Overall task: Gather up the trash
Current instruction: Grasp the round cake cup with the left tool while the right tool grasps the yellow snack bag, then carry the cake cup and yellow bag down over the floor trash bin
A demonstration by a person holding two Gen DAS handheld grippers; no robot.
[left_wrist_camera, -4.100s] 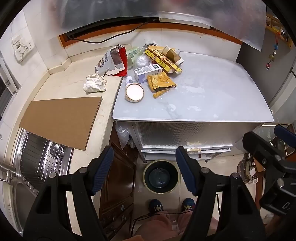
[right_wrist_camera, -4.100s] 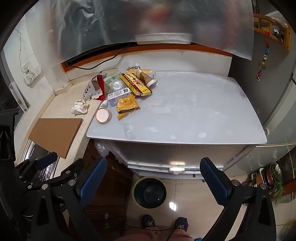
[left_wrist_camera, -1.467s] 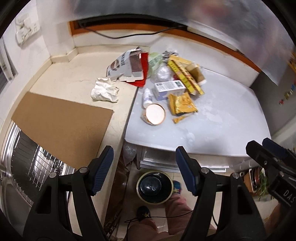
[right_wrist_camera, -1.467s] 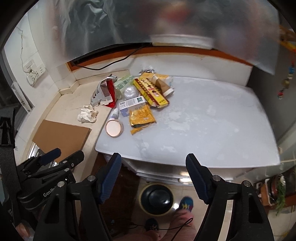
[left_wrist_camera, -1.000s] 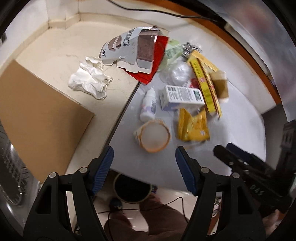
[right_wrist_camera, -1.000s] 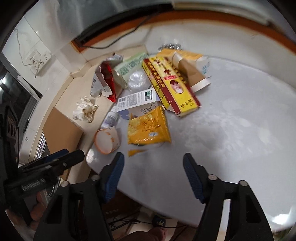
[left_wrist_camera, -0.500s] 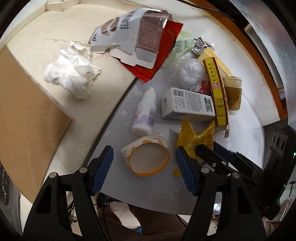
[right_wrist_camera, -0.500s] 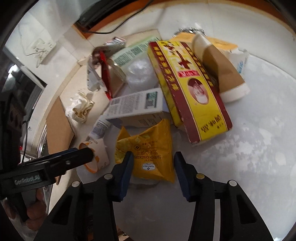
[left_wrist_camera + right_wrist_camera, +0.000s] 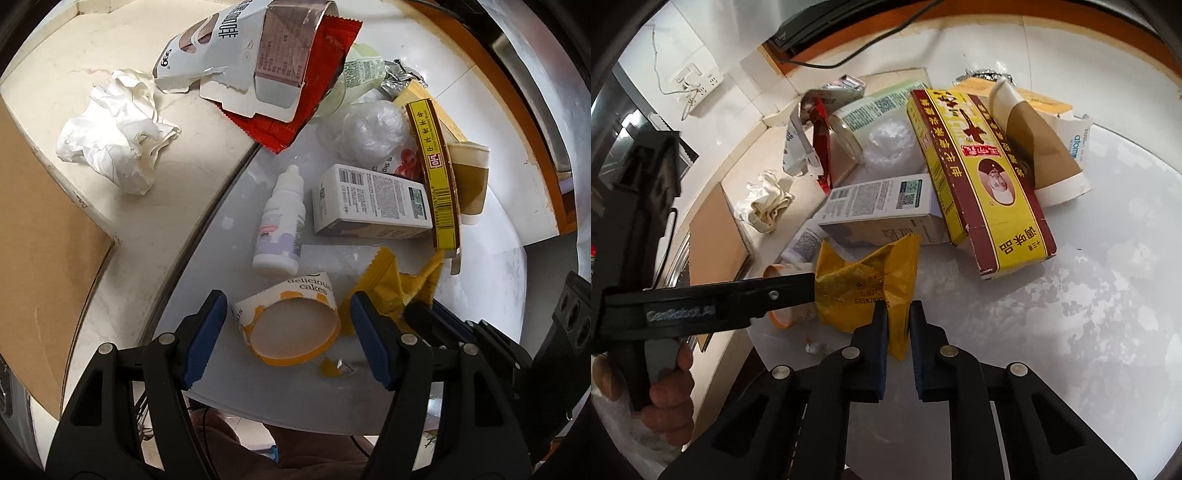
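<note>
Trash lies heaped on a pale table top (image 9: 1089, 295). My right gripper (image 9: 898, 314) is shut on the lower edge of a crumpled yellow cracker wrapper (image 9: 864, 284), which rises bunched above the pads. In the left wrist view the same wrapper (image 9: 388, 280) shows beside the right gripper's black fingers (image 9: 436, 317). My left gripper (image 9: 286, 314) straddles a short paper cake cup (image 9: 306, 290) lying on its side. Its jaws are closing, and the blue pads stand just clear of the cup's sides.
A white dropper bottle (image 9: 282, 221), a white box (image 9: 369, 203), a long yellow-red box (image 9: 979, 173) and a brown paper cup (image 9: 1041, 155) lie behind. A crumpled tissue (image 9: 114, 136), torn carton (image 9: 251, 62) and cardboard sheet (image 9: 40, 229) rest on the beige counter.
Both grippers came down close to the trash. The right jaws shut on the yellow wrapper and crumpled it. The left gripper closed in around the cake cup.
</note>
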